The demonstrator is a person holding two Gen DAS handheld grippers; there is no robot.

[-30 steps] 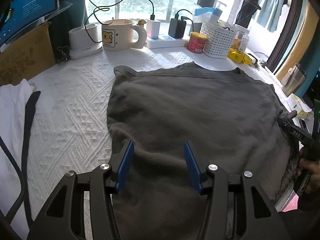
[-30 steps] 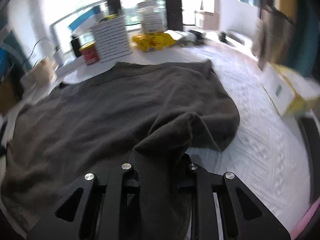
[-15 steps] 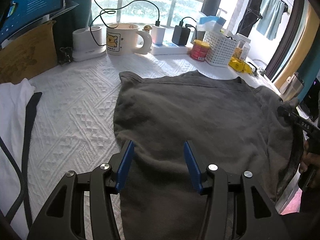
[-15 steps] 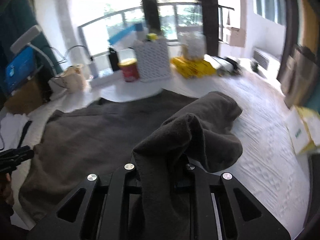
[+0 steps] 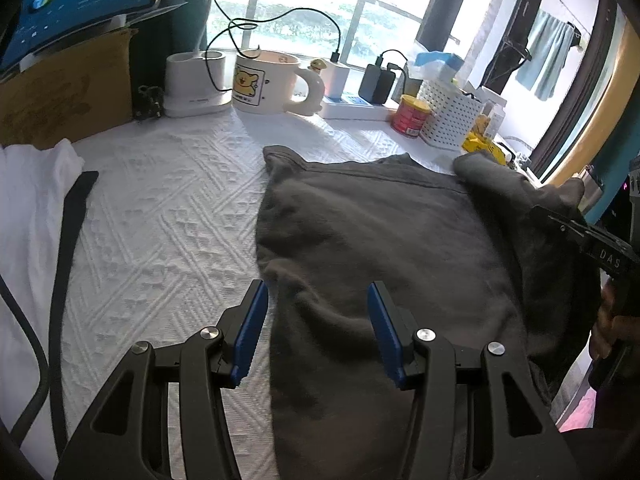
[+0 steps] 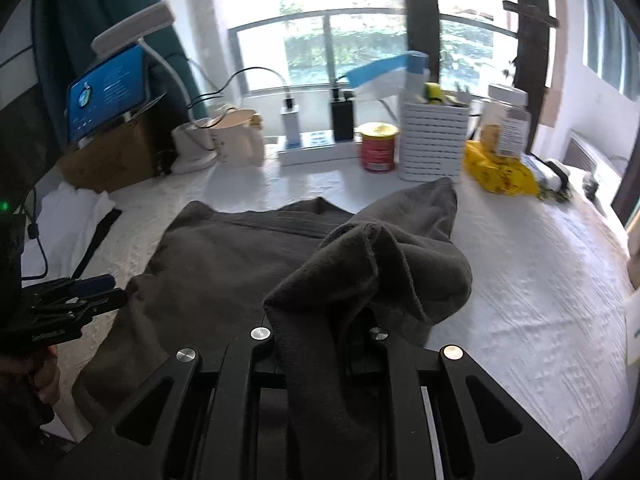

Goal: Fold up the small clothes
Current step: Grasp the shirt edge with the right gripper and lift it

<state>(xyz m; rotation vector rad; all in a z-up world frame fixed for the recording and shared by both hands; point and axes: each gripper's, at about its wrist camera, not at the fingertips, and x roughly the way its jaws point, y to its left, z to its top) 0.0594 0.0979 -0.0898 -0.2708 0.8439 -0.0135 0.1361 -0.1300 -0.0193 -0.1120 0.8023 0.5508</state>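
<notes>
Where the white textured tablecloth [image 5: 168,216] covers the table, we note a dark grey garment [image 5: 380,240] spread flat over most of its right part, collar edge toward the window. Its right side is lifted off the cloth and doubled over toward the middle — in the right wrist view this raised fold [image 6: 384,256] bunches up directly ahead of the camera. We hold the right gripper [image 6: 320,332] with its fingers closed together on that fold; fabric drapes over and between them, hiding the pads. The same tool appears at the right edge of the left wrist view, gripped by our right hand [image 5: 612,320]. The left gripper [image 5: 314,328] hovers above the near left portion of the garment, blue pads [image 5: 250,328] well apart, nothing between them; one pad is over the tablecloth just beside the garment's left edge, the other over the fabric. We cannot tell whether the pads touch the cloth. A white garment [image 5: 28,216] with a black strap [image 5: 70,248] lies at the far left. Along the window: a cardboard box [image 5: 68,96] carrying a tablet [image 5: 80,4], a cream mug [image 5: 268,82] with a bear print, a white slotted basket [image 5: 452,118], a red can [image 5: 412,116] — and a yellow packet [image 6: 500,170] beyond the basket.
</notes>
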